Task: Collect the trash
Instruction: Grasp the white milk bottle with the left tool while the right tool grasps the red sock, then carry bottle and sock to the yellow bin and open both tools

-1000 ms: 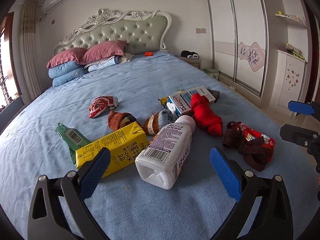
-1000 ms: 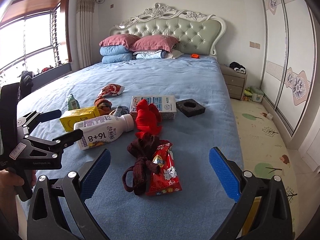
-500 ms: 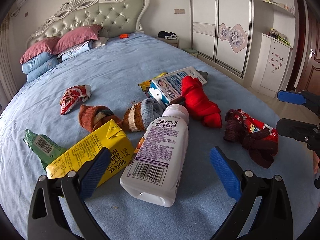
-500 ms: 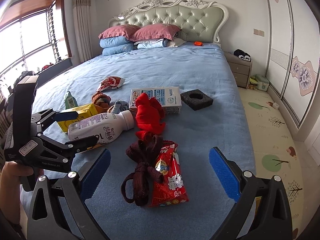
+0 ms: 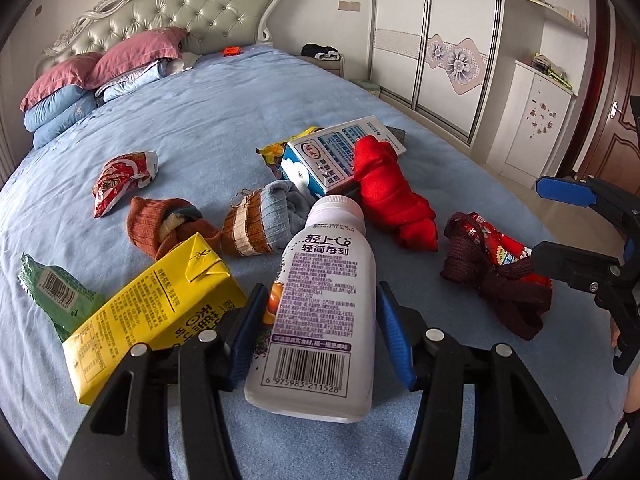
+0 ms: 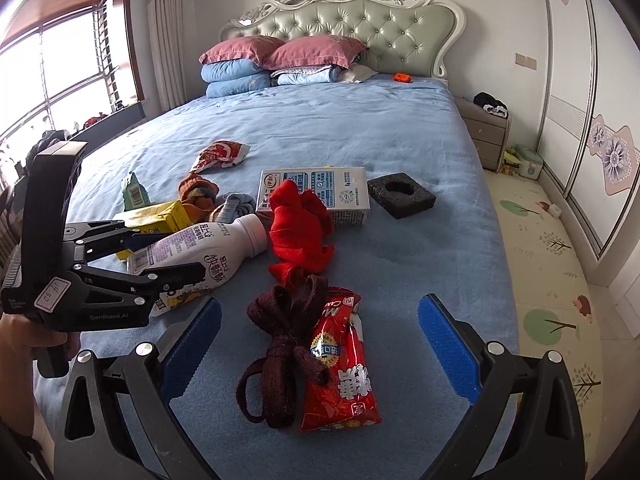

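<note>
Left wrist view: crowded blue bed (image 5: pixel 200 128). Yellow carton (image 5: pixel 156 312) touching the left side of the white bottle (image 5: pixel 320 312); striped sock roll (image 5: pixel 256 220) just beyond; red cloth (image 5: pixel 388 196) lying over a blue-white box (image 5: pixel 328 156) past the bottle's cap; green wrapper (image 5: pixel 56 292) far left. Left gripper (image 5: pixel 320 332) straddling the bottle's lower body, jaws closing, pads at or almost at its sides, contact not clear. Barcode digits readable: 6 975983 211528. Right wrist view: right gripper (image 6: pixel 320 344) released, jaws wide apart, poised over a red snack bag (image 6: pixel 340 372) with a dark maroon cloth loop (image 6: pixel 280 344) lying across its left edge. Black foam block (image 6: pixel 400 194) well beyond, beside the box. Marking "GenRobot.AI" readable on the left gripper's body.
</note>
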